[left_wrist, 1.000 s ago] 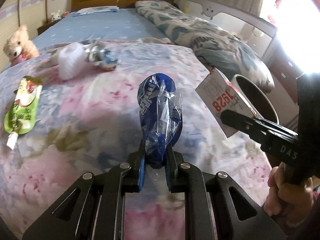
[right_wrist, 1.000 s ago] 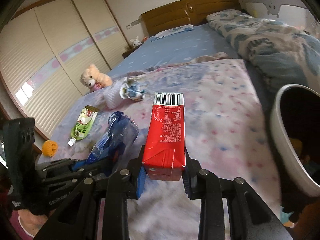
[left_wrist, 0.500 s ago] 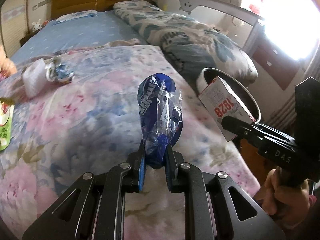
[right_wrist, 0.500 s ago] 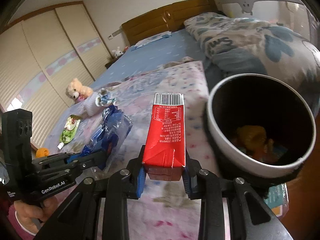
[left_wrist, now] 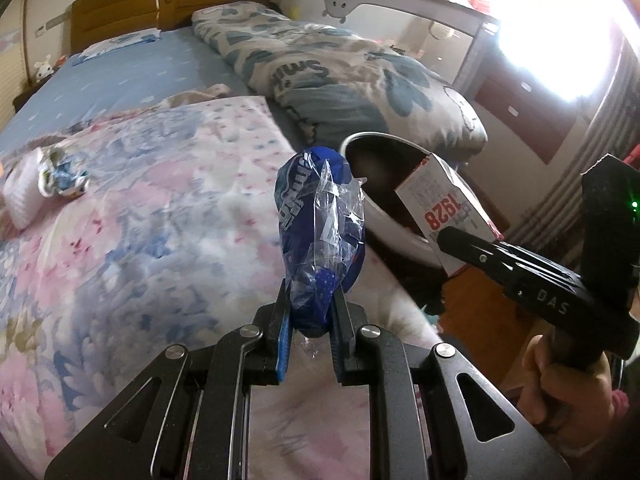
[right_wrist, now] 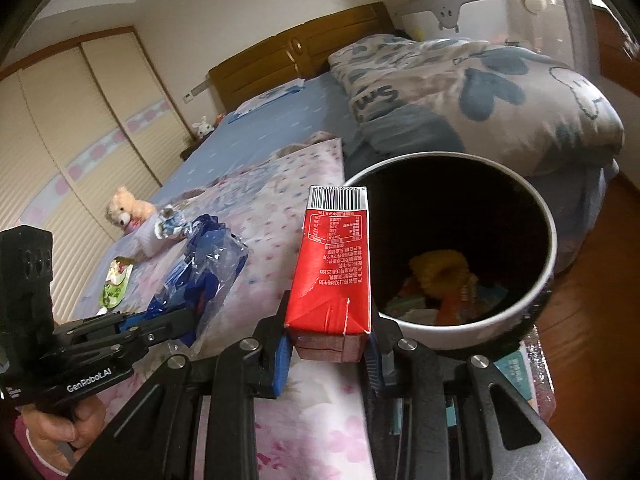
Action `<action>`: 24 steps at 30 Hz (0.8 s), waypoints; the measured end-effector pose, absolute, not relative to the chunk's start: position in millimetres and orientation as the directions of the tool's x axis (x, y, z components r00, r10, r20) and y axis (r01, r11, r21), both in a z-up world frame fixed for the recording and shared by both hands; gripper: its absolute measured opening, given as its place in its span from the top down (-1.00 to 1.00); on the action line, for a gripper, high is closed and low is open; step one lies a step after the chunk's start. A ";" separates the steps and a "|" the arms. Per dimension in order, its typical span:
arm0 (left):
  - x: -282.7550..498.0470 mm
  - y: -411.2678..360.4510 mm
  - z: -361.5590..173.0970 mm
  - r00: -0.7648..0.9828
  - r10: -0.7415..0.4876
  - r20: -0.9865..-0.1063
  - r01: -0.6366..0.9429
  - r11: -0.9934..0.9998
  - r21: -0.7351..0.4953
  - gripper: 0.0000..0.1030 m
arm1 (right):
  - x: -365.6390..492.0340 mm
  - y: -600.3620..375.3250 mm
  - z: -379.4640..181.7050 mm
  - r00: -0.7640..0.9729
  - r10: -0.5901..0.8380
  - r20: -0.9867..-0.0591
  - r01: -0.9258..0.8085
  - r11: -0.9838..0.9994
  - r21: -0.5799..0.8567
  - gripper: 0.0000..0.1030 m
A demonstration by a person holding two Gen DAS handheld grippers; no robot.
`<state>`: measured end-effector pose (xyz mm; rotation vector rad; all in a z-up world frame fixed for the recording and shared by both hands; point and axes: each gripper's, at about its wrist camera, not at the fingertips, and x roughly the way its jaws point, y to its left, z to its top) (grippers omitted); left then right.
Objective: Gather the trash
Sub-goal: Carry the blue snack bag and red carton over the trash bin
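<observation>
My left gripper (left_wrist: pixel 310 320) is shut on a crumpled blue plastic wrapper (left_wrist: pixel 320 232) and holds it above the floral quilt (left_wrist: pixel 160 220). My right gripper (right_wrist: pixel 328 344) is shut on a red drink carton (right_wrist: pixel 334 264), held at the near left rim of a round white trash bin (right_wrist: pixel 548 264) with a dark inside and several bits of trash at its bottom. In the left wrist view the carton (left_wrist: pixel 444 204) hangs over the bin (left_wrist: pixel 384 224), beside the bed's right edge. In the right wrist view the wrapper (right_wrist: pixel 200 272) is left of the carton.
A crumpled white and blue wrapper (left_wrist: pixel 60 176) lies on the quilt at far left. A green pouch (right_wrist: pixel 116 284) and a teddy bear (right_wrist: pixel 124 212) lie further left. A rolled duvet (left_wrist: pixel 352 76) lies behind the bin. Wooden floor (right_wrist: pixel 592 320) is at right.
Both grippers have moved right toward the bed's edge with their loads. The bin has come closer and the carton now sits at its rim.
</observation>
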<state>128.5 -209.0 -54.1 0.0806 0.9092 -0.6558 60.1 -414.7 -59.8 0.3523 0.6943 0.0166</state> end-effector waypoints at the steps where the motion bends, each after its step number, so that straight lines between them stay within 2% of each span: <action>1: 128.2 -213.8 -53.7 0.431 -0.496 -0.754 0.564 0.800 -0.203 0.72 | 59.2 -417.5 -59.5 0.772 0.126 -0.623 0.107 0.940 0.323 0.41; 24: 137.6 -297.4 -43.6 0.398 -0.505 -0.766 0.662 0.736 -0.141 0.72 | 59.9 -477.3 -58.2 0.776 0.049 -0.629 0.198 0.928 0.317 0.41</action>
